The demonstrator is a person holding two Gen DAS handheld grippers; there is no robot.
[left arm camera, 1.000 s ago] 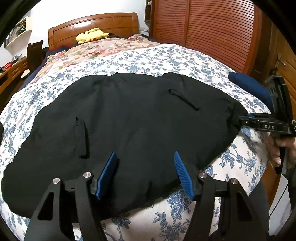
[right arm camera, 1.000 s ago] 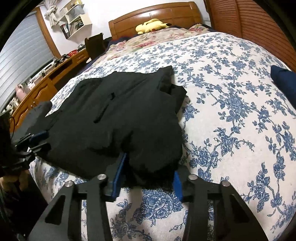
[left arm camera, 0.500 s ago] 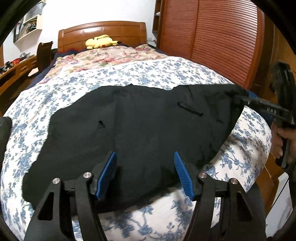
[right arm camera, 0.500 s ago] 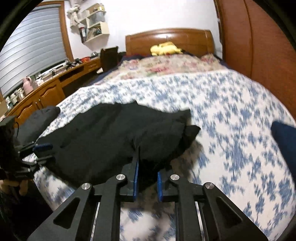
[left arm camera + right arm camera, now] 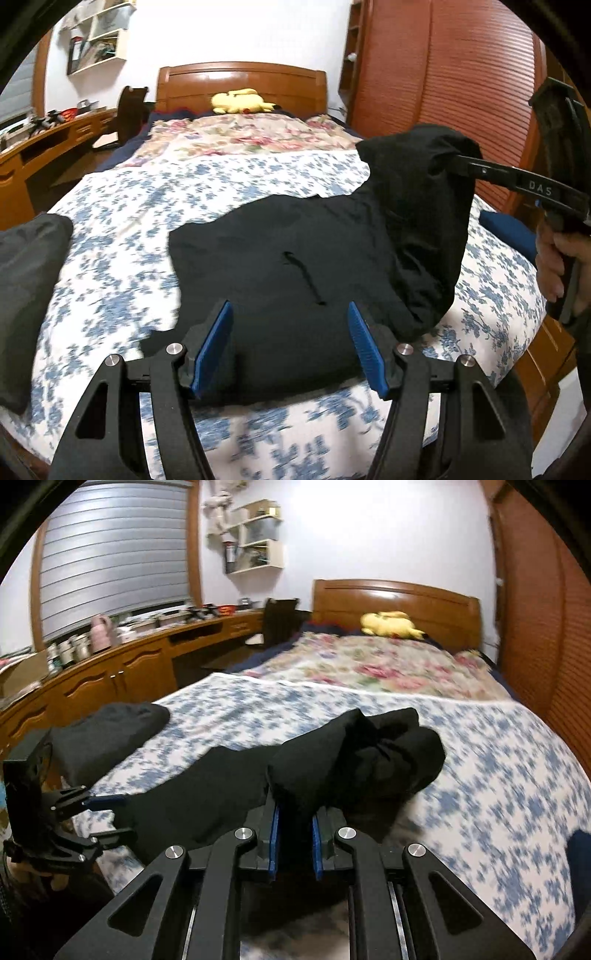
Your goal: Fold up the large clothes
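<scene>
A large black garment (image 5: 295, 266) lies on the blue-flowered bedspread (image 5: 122, 243) near the foot of the bed. My right gripper (image 5: 294, 843) is shut on the garment's right corner (image 5: 354, 760) and holds it raised off the bed; in the left wrist view this gripper (image 5: 465, 164) shows at the right with the cloth hanging from it. My left gripper (image 5: 290, 345) is open, its blue pads either side of the garment's near edge, which lies between them unclamped. It also shows at the left of the right wrist view (image 5: 107, 818).
A dark folded garment (image 5: 26, 280) lies at the bed's left edge. A navy item (image 5: 506, 229) lies at the right edge. A yellow plush toy (image 5: 240, 101) rests by the headboard. A wooden desk (image 5: 110, 672) runs along the left, a louvred wardrobe (image 5: 443, 85) along the right.
My right gripper has shut on the garment's right corner and lifted it up off the bed and inward. My left gripper has stayed open at the near edge while the garment has bunched rightward.
</scene>
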